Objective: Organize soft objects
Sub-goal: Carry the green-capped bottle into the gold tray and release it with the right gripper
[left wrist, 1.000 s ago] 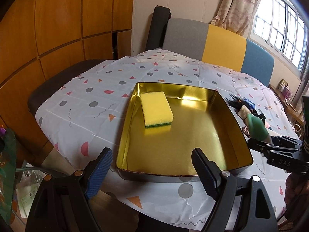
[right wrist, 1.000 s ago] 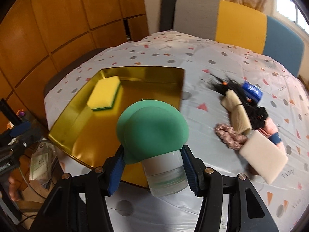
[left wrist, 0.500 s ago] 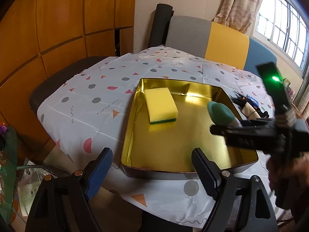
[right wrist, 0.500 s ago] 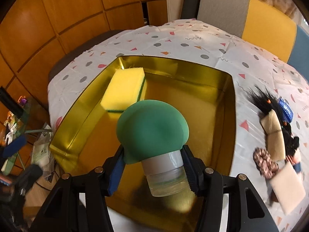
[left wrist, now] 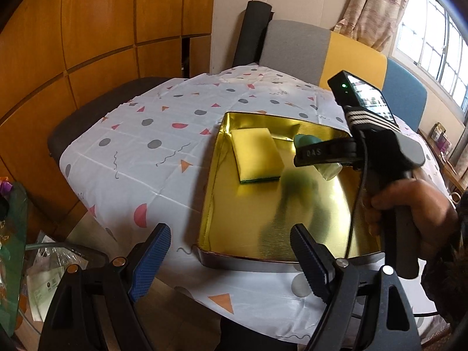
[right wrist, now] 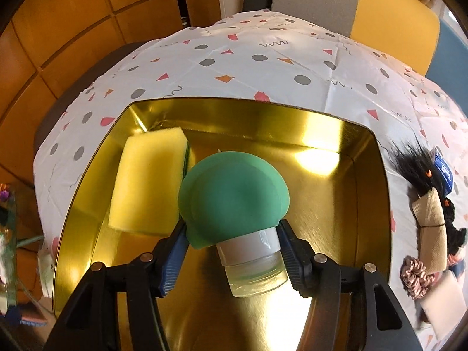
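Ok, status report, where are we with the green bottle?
Left gripper open, empty. Right gripper jaws just opening, green-capped bottle tilted between them, over the gold tray. Yellow sponge in tray beside it, not underneath.

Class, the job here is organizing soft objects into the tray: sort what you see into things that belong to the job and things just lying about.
Belongs to the job:
gold tray
yellow sponge
green-capped bottle between the right gripper pads
pink scrunchie
beige pads
black hair piece

Just lying about:
patterned tablecloth
colour-block chair
curtain
left gripper, empty
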{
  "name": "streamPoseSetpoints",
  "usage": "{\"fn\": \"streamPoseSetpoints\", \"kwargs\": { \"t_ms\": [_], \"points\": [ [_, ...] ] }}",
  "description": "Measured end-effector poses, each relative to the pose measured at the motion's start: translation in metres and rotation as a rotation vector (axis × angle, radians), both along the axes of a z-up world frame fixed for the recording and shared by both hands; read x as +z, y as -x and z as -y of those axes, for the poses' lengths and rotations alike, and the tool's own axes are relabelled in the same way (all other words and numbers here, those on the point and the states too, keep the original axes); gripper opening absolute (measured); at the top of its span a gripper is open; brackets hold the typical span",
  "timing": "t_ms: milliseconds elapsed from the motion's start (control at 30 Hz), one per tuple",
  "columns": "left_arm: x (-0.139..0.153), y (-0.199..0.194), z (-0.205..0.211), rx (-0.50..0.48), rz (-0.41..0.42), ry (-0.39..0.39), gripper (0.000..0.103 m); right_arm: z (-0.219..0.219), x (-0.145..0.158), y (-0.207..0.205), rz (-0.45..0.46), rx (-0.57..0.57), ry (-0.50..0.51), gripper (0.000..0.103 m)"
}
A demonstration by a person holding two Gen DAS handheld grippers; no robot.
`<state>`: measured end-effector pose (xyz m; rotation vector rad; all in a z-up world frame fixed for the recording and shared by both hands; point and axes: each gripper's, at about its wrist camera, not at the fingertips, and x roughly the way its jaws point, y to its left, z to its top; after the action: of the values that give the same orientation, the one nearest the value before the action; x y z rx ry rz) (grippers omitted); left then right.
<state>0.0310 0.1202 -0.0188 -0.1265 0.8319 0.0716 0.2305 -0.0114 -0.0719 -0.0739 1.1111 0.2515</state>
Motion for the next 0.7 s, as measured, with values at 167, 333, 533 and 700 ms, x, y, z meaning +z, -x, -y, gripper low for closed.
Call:
{"fn": "streamPoseSetpoints", "kwargs": {
  "t_ms": [167,333,533,700],
  "points": [
    [0.000,0.001,-0.002,0.010,-0.002,-0.002,0.085,-0.009,0.005,-0.006,0.003,0.014,-0.043,0.067],
    [0.001,0.001,-0.002,0.013,-0.002,0.000,0.085,-0.004,0.020,0.004,0.046,0.027,-0.065,0.071],
    [0.003,0.005,0.006,-0.007,0.003,-0.009,0.085,0.018,0.031,0.025,0.098,0.012,-0.083,0.075],
    [0.010,0.009,0.013,-0.023,0.022,-0.021,0.085,0.045,0.047,0.050,0.163,0.000,-0.097,0.080]
  ]
}}
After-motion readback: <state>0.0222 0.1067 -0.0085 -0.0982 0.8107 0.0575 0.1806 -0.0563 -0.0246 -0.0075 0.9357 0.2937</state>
